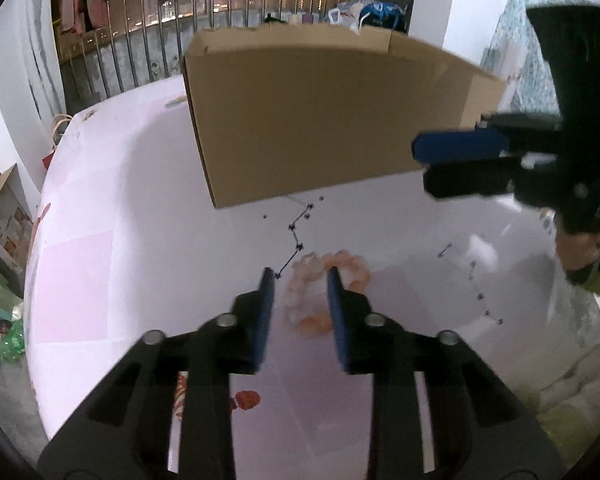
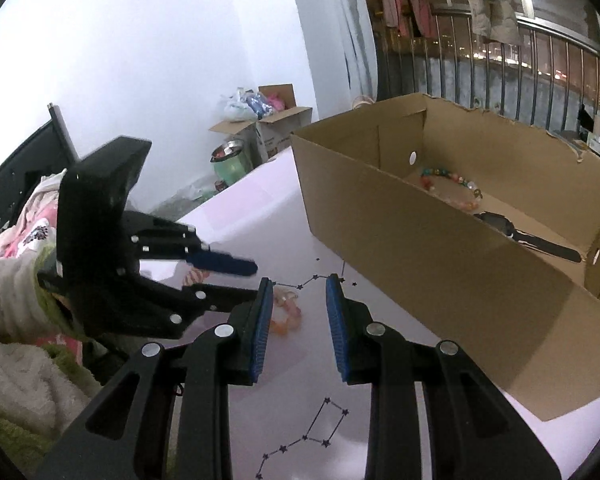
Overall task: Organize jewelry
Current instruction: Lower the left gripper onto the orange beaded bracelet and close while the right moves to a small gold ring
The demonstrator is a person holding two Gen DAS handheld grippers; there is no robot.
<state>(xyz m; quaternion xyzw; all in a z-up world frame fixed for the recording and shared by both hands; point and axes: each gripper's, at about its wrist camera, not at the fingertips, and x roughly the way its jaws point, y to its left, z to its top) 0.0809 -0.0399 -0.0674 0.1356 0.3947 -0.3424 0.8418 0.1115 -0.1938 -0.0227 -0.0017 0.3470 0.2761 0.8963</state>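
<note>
Peach bracelet (image 1: 324, 292) lies flat on the worktop (image 1: 140, 200) right under the half-open, empty left gripper (image 1: 300, 276), way nearer than the right gripper (image 2: 298, 286), also part-open and empty.

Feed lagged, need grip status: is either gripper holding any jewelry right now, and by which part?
Nothing is held. The left gripper hangs open over the pink bead bracelet on the table; the right gripper is open and empty.
</note>
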